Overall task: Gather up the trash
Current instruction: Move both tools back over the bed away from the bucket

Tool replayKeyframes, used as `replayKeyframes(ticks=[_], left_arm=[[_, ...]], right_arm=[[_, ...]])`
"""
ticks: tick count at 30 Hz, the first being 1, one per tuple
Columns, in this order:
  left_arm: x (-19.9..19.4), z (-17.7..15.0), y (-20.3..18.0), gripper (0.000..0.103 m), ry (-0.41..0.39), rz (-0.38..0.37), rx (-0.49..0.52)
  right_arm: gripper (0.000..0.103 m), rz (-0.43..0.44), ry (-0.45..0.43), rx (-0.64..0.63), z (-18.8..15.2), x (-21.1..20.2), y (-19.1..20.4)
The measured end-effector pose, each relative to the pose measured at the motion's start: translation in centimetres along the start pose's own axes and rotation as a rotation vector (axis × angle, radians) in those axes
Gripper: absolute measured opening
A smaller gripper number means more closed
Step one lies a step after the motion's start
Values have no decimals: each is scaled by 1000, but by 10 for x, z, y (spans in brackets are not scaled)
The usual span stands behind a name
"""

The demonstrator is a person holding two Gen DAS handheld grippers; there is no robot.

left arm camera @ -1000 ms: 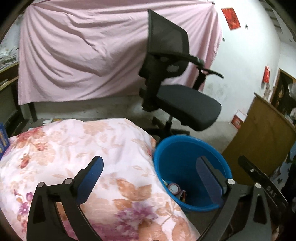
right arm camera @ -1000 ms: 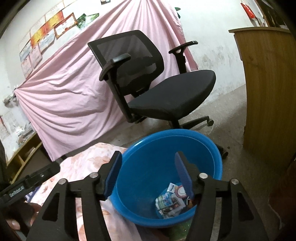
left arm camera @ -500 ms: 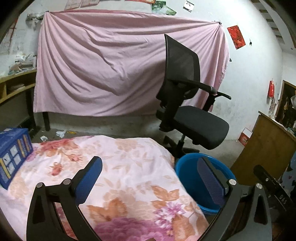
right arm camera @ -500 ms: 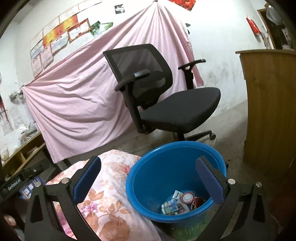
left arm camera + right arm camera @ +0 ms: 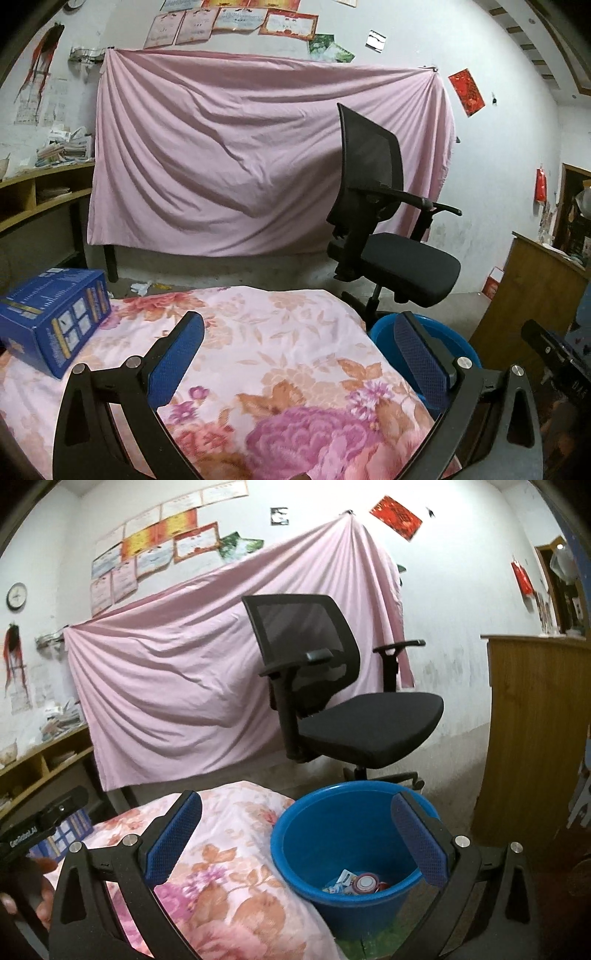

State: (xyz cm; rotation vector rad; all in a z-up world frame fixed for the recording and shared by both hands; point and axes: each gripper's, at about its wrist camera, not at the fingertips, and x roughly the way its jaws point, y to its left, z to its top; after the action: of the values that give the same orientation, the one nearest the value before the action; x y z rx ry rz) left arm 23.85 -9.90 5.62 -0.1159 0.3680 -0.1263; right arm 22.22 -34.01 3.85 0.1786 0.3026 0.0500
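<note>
Both tools [image 5: 299, 354] [image 5: 295, 834] gape empty; bucket [image 5: 332, 827] trash [image 5: 354, 882] partly hidden by rim.

Right gripper [image 5: 295, 834] with blue-padded fingers spread wide, nothing between them. Round blue plastic bucket [image 5: 314, 834] on floor holds crumpled wrappers and a small round-lidded container [image 5: 364, 881]. Floral pink cloth-covered table [image 5: 229, 856] touching bucket's left side. Black mesh office chair [image 5: 332, 686] behind, pink draped sheet [image 5: 166, 686] on wall.
</note>
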Motion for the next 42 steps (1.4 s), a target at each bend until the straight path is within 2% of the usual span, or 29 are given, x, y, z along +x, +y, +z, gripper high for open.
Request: replayKeyframes(ticks=[7,21,29,42], left_arm=[[-43,-8,11,101,-36,-7,43],[-120,-44,30,101,-48,-2,63],[-146,-73,51,101,-35,31,33],[-183,-108,76,101,-77,81,56]], right_arm=[[103,0,-67,-27,-7,-46,25],[103,-5,-76,2,-43,-124,63],[103,-14,-69,7,-77,-150,85],[103,-15,-86,-80,-114,-164,125]])
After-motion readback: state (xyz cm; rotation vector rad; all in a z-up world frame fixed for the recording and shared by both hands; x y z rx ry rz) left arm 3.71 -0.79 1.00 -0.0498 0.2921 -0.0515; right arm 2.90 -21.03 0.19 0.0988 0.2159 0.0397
